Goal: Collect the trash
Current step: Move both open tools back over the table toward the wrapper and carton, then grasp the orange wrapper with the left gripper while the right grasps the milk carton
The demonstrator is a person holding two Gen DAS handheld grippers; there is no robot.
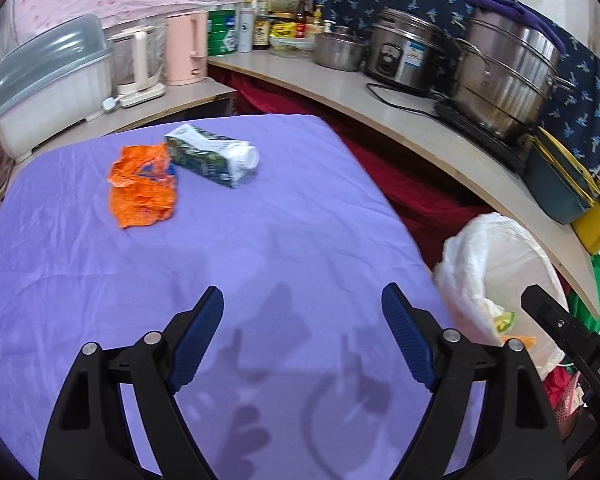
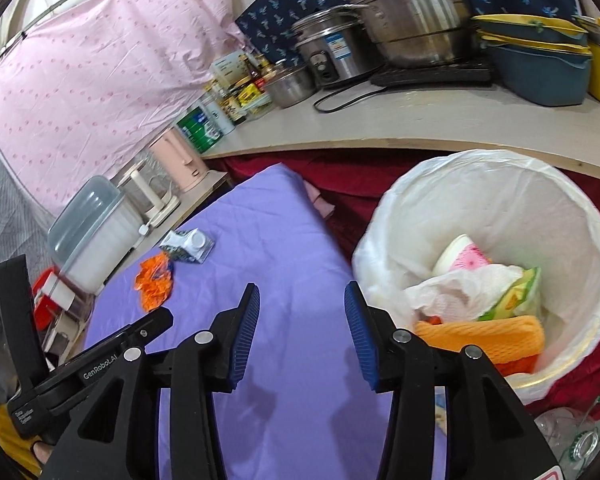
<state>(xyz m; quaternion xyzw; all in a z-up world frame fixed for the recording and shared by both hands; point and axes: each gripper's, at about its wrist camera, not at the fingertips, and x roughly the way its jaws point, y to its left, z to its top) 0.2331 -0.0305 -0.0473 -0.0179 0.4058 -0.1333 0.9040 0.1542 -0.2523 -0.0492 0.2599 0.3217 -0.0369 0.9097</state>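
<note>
A crumpled orange wrapper point(image 1: 142, 186) and a green-and-white drink carton point(image 1: 212, 156) lie side by side at the far left of the purple-covered table point(image 1: 260, 248). My left gripper point(image 1: 302, 308) is open and empty, low over the near part of the table. My right gripper point(image 2: 302, 304) is open and empty above the table's right edge, beside a white-lined trash bin point(image 2: 580, 216) that holds a cup, tissue and wrappers. The wrapper point(image 2: 154, 282) and carton point(image 2: 188, 245) also show far off in the right wrist view. The bin point(image 1: 496, 272) stands right of the table.
A curved counter point(image 1: 380, 96) behind carries steel pots point(image 1: 504, 68), a rice cooker point(image 1: 408, 54), bottles and blue-yellow basins. A lower shelf at the left holds a pink kettle point(image 1: 184, 48), a glass kettle and a lidded plastic box point(image 1: 48, 80). Red cloth lies between table and counter.
</note>
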